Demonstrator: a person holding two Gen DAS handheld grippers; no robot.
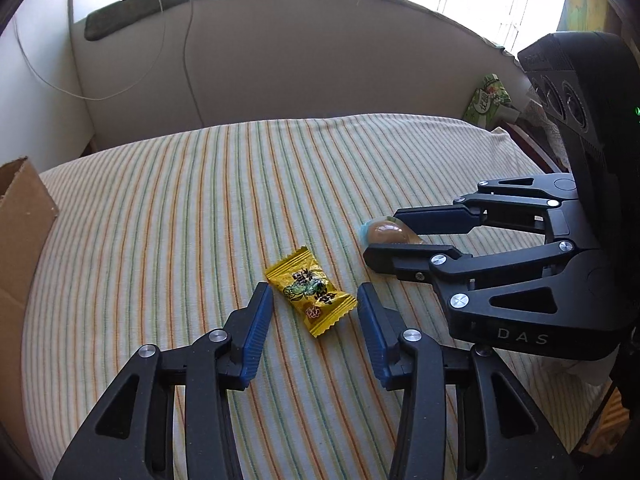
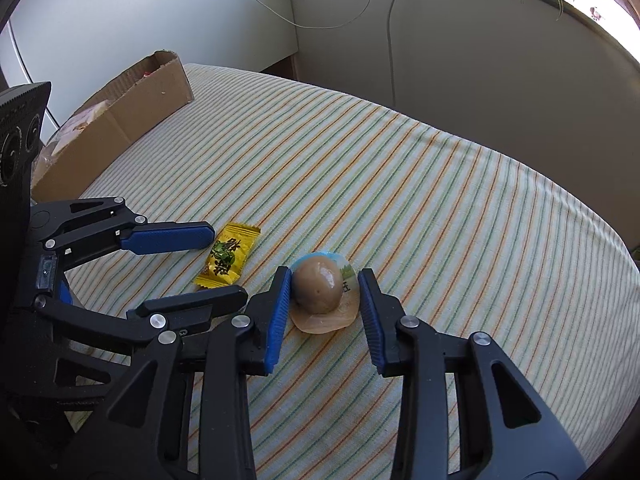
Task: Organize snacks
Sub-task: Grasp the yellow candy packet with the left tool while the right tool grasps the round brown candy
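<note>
A yellow candy packet (image 1: 312, 294) lies flat on the striped cloth (image 1: 240, 184). My left gripper (image 1: 315, 296) straddles it, one blue pad on each side with a gap to the packet, so it is open. From the right wrist view the left gripper (image 2: 229, 264) brackets the same yellow packet (image 2: 227, 254). A brown egg in a clear wrapper (image 2: 318, 290) sits between the pads of my right gripper (image 2: 325, 280). The left pad is at the egg's side; the right pad is just off the wrapper's edge. The left wrist view shows the right gripper (image 1: 382, 234) around the egg (image 1: 386, 230).
An open cardboard box (image 2: 132, 108) holding several snack packs stands at the cloth's far left, its corner also in the left wrist view (image 1: 20, 216). A green packet (image 1: 488, 100) leans at the back right. Walls, cables and a window sill lie behind.
</note>
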